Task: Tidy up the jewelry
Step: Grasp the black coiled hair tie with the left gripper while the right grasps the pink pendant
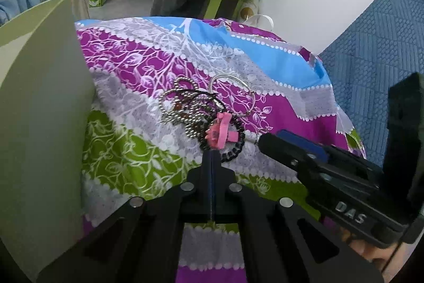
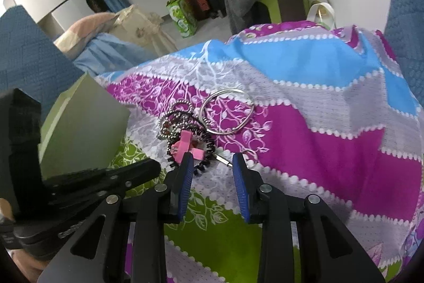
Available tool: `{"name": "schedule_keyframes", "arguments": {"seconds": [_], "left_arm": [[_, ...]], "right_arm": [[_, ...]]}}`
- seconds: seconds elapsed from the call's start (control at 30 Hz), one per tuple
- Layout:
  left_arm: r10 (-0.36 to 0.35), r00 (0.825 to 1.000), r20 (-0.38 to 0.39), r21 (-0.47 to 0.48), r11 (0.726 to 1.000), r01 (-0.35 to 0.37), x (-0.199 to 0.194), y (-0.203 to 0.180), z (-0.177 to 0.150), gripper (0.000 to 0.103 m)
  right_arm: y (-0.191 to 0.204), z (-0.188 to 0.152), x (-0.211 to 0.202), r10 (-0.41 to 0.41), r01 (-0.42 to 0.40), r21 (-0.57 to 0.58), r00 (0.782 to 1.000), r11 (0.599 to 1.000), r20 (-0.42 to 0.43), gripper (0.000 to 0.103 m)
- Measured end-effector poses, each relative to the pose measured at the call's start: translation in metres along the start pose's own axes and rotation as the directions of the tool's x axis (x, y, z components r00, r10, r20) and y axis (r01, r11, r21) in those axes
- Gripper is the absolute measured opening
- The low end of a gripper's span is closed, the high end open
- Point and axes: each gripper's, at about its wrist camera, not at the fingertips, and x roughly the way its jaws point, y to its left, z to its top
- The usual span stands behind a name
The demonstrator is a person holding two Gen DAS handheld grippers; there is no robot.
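- None of the jewelry pile (image 1: 201,113) looks sorted yet: bead chains, silver bangle (image 2: 228,110), pink clip (image 1: 221,133) and black coil bracelet (image 2: 204,158) lie tangled mid-bedspread (image 1: 265,65).
- Green box (image 1: 39,97) stands left of the pile; interior not visible.
- Left gripper (image 1: 211,158) clenched at the pile's near edge; whether it pinches anything is unclear.
- Right gripper (image 2: 212,163) partly parted, grasping nothing, tips near the coil.
- Judgement: sorting barely begun.

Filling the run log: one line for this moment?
left gripper: shut at black coil | right gripper: open, empty | bangles, bead chain: on cloth
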Motion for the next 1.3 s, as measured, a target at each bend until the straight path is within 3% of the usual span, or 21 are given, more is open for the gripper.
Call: {"name": "schedule_keyframes", "arguments": {"seconds": [0.27,0.43,0.5,0.7,0.8,0.83,1.03,1.3], "left_arm": [[-0.023,1.0,-0.009,-0.036,0.999,0.022,-0.002,0.011,-0.001,0.0],[-0.025,1.0,-0.017,-0.034,0.999,0.025,-0.001,0.011,-0.003,0.0],[-0.029,0.999,-0.019,-0.032,0.999,0.029,0.0,0.011,-0.003,0.0],[-0.068,0.996,-0.053,-0.063,0.996,0.064,0.008,0.013,-0.003,0.003],[-0.081,0.995,-0.05,-0.083,0.994,0.077,0.01,0.013,0.0,0.017],[-0.08,0.996,-0.043,-0.086,0.993,0.077,0.011,0.012,0.002,0.026],[-0.064,0.998,-0.029,-0.05,0.997,0.062,0.016,0.005,0.006,0.029],[0.015,1.0,-0.006,0.032,0.999,-0.015,0.027,-0.003,0.012,0.027]], "right_arm": [[0.017,0.009,0.015,0.061,-0.061,-0.066,0.998,0.996,-0.007,0.026],[0.023,0.014,0.032,0.055,-0.059,-0.091,0.998,0.994,-0.039,0.02],[0.025,0.014,0.038,0.056,-0.061,-0.097,0.997,0.993,-0.052,0.01],[0.017,0.016,0.024,0.064,-0.066,-0.05,0.997,0.997,-0.04,0.007],[0.003,0.016,0.01,0.093,-0.093,0.013,0.996,0.996,-0.014,0.007],[0.0,0.016,0.006,0.102,-0.101,0.025,0.995,0.995,-0.004,0.007],[-0.007,0.014,-0.008,0.068,-0.069,0.04,0.998,0.997,0.017,0.007],[-0.013,0.011,-0.014,-0.009,0.008,0.032,1.0,0.999,0.017,0.007]]}}
